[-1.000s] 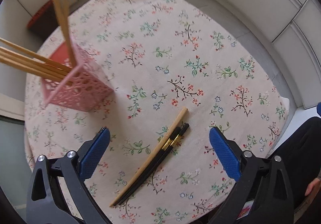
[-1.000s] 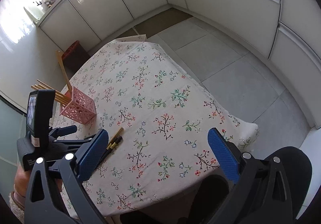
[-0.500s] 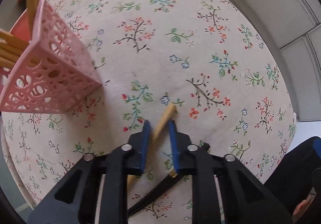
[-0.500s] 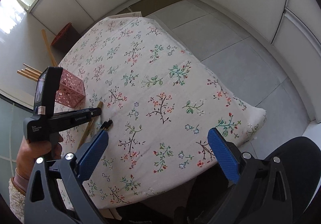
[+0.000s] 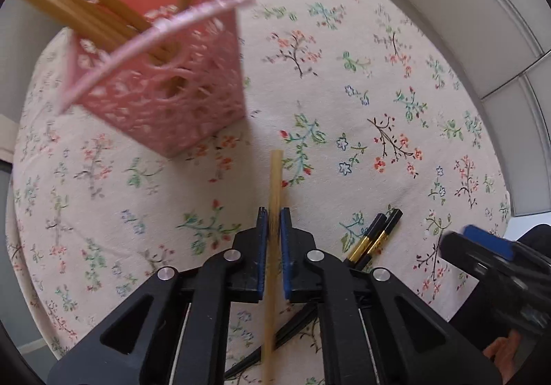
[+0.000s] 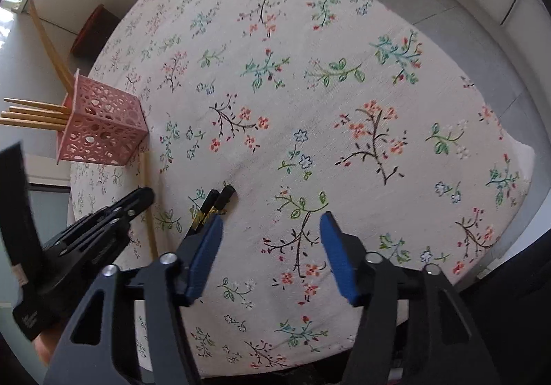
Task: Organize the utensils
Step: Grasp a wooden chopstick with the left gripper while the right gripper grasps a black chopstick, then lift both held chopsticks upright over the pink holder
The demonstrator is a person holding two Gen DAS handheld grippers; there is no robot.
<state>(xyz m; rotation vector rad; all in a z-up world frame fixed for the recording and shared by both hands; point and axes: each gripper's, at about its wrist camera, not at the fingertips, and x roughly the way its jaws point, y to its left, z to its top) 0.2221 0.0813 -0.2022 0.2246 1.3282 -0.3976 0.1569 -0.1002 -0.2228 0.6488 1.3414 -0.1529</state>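
**Currently: left claw clenched on one bamboo chopstick; right claw released**

Largest item: a round table covered by a cream tablecloth (image 6: 344,74) of woven fabric, printed with small floral sprigs in red, green, blue and black. The cloth hangs over the table's rim.

Next: a pink basket (image 5: 165,88), plastic, square in plan with tapering walls pierced by round lattice holes. It stands on the cloth at the table's left side. Several pale bamboo chopsticks (image 6: 34,112) lean out of its open top, most slanting left, one standing steeper.

Next: two black chopsticks (image 5: 375,236), glossy, square-ended, each with a gold band below the top. They lie side by side, touching, flat on the cloth. In the right wrist view their upper ends show just beside the right claw's left finger.

Smallest: a single bamboo chopstick (image 5: 275,185), straight, matte, light tan, blunt at its tip.

Left claw (image 5: 272,223): jaws nearly closed, blue pads pressed on both sides of the single bamboo chopstick. The stick runs forward between the pads, its tip pointing toward the basket, near its base but apart from it.

Right claw (image 6: 272,240): jaws spread wide, nothing between the blue ribbed pads, poised above the cloth close to the black pair.
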